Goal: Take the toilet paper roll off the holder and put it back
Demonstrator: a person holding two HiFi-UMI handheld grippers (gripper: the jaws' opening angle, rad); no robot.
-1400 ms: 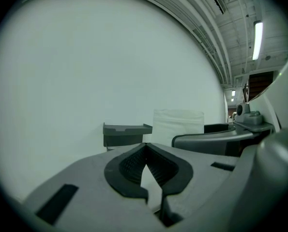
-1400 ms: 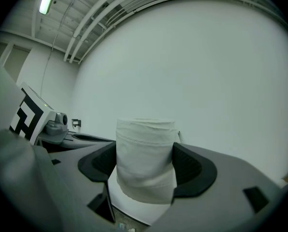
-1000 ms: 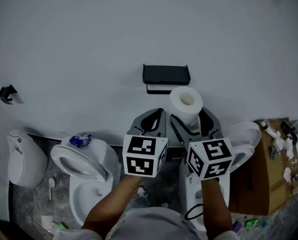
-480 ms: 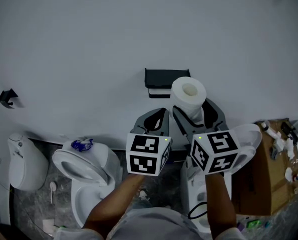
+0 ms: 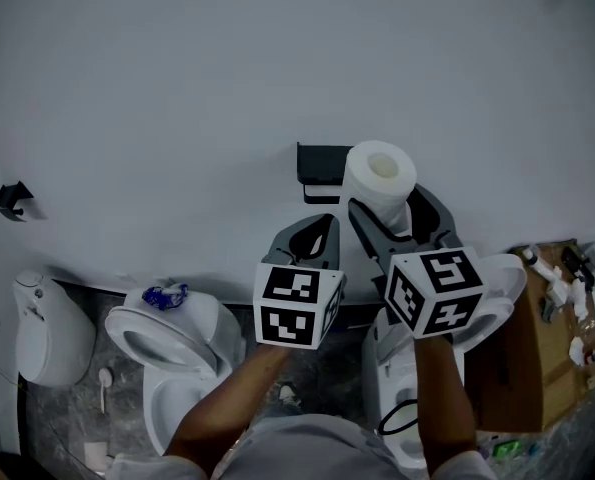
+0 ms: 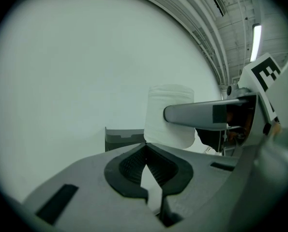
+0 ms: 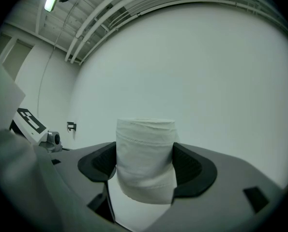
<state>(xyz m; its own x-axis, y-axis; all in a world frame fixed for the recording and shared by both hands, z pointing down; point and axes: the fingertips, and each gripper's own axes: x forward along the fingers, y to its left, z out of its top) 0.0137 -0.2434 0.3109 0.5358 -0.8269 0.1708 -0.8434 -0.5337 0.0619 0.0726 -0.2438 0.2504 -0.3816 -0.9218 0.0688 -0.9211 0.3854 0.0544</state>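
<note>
White toilet paper roll [image 5: 379,183]; black holder [image 5: 322,160]; left tongs [image 6: 145,149], right tongs [image 7: 144,163] grey, black-padded; cubes [image 5: 295,306] black-white squares.

TP roll [image 5: 379,180] up, now overlaps holder [image 5: 320,160]

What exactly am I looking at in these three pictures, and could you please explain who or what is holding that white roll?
No robot here: a person holds a two-jaw gripper in each hand, and the patterned cubes belong to them. The head view comes from a camera on the person's head, looking down a white wall to toilets on the floor. The other two come from cameras riding on each gripper, looking along its jaws. The right gripper is clamped on the toilet paper roll, near the black holder on the wall. The left gripper is shut and empty.
</note>
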